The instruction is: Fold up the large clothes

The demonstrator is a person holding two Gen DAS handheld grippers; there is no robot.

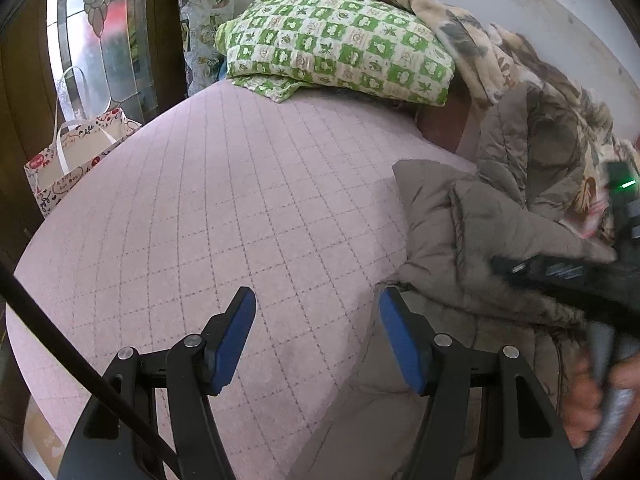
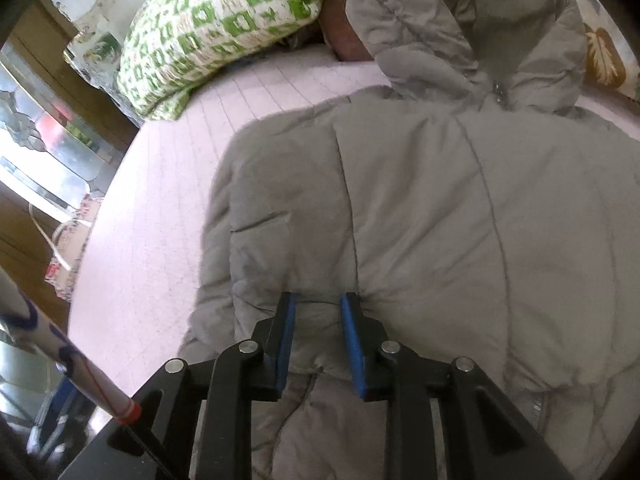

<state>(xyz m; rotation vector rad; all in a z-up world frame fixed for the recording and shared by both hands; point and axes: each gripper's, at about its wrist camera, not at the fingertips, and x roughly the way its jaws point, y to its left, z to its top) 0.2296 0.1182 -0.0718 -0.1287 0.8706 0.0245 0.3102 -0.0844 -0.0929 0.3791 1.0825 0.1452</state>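
Note:
A grey padded hooded jacket lies spread on a pink quilted bed, its hood toward the far end. My right gripper is shut on a puckered fold of it near the lower left part, and the fabric fills the gap between the blue pads. In the left wrist view the jacket is bunched at the right of the bed. My left gripper stands open over the bare sheet, its right fingertip just beside the jacket's edge and nothing between its pads. A hand shows at the right edge, blurred.
A green-checked pillow lies at the head of the bed, with a floral blanket heaped to its right. Off the bed's left edge stand a patterned paper gift bag and a wooden door with decorated glass.

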